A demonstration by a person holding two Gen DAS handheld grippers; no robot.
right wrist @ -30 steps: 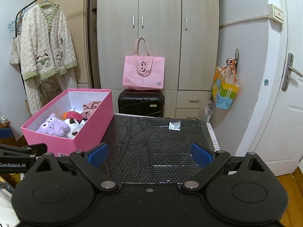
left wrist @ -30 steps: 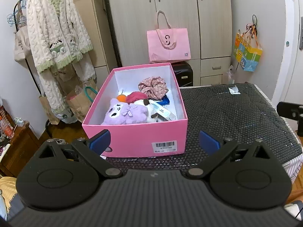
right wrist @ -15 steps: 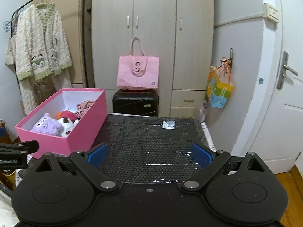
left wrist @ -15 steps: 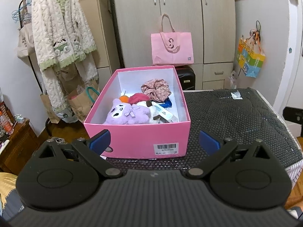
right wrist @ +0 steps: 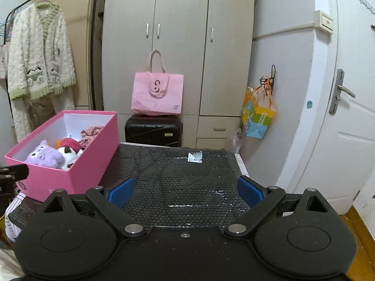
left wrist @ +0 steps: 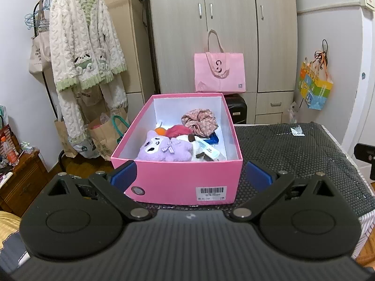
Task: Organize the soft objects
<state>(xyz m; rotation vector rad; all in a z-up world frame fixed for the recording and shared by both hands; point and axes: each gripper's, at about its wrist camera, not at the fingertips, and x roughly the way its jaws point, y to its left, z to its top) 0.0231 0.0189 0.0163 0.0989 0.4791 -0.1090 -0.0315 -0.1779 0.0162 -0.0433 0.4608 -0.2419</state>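
Both tools (left wrist: 191,174) (right wrist: 185,188) wide apart, empty

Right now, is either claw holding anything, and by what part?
Nothing is held. The left claw is open, its fingers flanking the pink box's near end without clamping it. The right claw is open over the black mat.

The purple plush (left wrist: 165,148) hides most of the white toy (left wrist: 199,151). The box (left wrist: 178,180) label's print is too small to read; a blue item (left wrist: 214,138) peeks out, unidentifiable.

One pink box (left wrist: 178,178) sits at twelve o'clock, holding one purple plush toy (left wrist: 164,148) and one floral scrunchie (left wrist: 199,120). One pink bag (left wrist: 219,73) stands beyond, with one robe (left wrist: 84,51) at ten o'clock.
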